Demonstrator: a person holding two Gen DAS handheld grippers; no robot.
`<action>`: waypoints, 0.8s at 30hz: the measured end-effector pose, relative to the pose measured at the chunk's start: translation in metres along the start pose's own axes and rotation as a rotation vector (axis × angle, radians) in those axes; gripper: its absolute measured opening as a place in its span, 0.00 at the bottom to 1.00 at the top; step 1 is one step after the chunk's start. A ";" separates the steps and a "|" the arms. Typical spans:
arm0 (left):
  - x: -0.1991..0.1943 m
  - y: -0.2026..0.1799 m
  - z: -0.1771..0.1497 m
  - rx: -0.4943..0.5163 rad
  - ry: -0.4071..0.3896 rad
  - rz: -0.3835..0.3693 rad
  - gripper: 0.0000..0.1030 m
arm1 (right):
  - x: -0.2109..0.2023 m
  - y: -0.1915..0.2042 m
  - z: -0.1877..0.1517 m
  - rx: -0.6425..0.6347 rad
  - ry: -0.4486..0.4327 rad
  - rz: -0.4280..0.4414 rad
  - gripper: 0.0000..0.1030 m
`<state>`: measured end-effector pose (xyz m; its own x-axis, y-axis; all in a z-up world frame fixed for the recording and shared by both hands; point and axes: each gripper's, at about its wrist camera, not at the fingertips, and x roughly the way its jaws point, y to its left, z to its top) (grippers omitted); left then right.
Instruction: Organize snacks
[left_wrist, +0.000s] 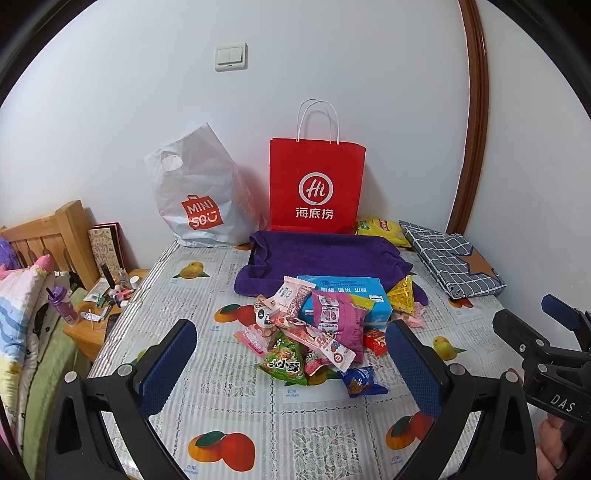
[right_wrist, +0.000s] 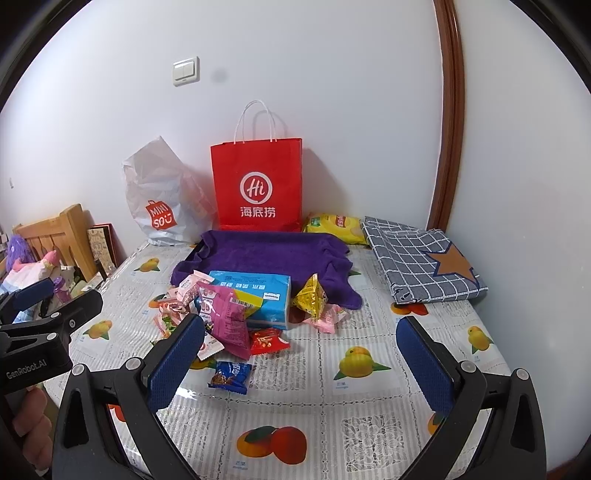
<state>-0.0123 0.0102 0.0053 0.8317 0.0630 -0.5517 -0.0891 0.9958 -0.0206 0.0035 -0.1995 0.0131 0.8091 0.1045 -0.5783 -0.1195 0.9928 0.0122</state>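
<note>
A pile of snack packets lies mid-table on the fruit-print cloth (left_wrist: 229, 417). In it are a light blue box (left_wrist: 347, 295), a pink bag (left_wrist: 338, 325), a green triangular packet (left_wrist: 286, 360), a small blue packet (left_wrist: 358, 380), a small red packet (left_wrist: 375, 341) and a yellow triangular packet (left_wrist: 400, 299). My left gripper (left_wrist: 291, 328) is open just in front of the pile, holding nothing. My right gripper (right_wrist: 301, 321) is open too and empty. The pile sits ahead and left of it, with the blue packet (right_wrist: 231, 376) nearest and the pink bag (right_wrist: 225, 317) by its left finger.
Behind the pile lies a purple towel (left_wrist: 325, 251). A red paper bag (left_wrist: 316, 184) and a white plastic bag (left_wrist: 195, 199) lean on the wall. A yellow chips bag (left_wrist: 382, 229) and folded plaid cloth (left_wrist: 450, 258) lie back right. A cluttered wooden nightstand (left_wrist: 107, 295) stands left.
</note>
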 end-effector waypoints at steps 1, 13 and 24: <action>0.000 0.000 -0.001 0.001 -0.001 0.000 1.00 | 0.000 0.000 0.000 0.001 0.000 0.000 1.00; 0.002 -0.002 0.003 0.012 -0.003 -0.017 1.00 | 0.005 -0.003 0.004 0.010 0.000 -0.005 1.00; 0.044 0.013 0.010 0.013 0.055 -0.030 1.00 | 0.045 -0.021 0.004 0.024 0.025 -0.038 1.00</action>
<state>0.0282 0.0260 -0.0107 0.8023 0.0293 -0.5961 -0.0566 0.9980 -0.0272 0.0441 -0.2155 -0.0100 0.7983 0.0658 -0.5986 -0.0751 0.9971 0.0095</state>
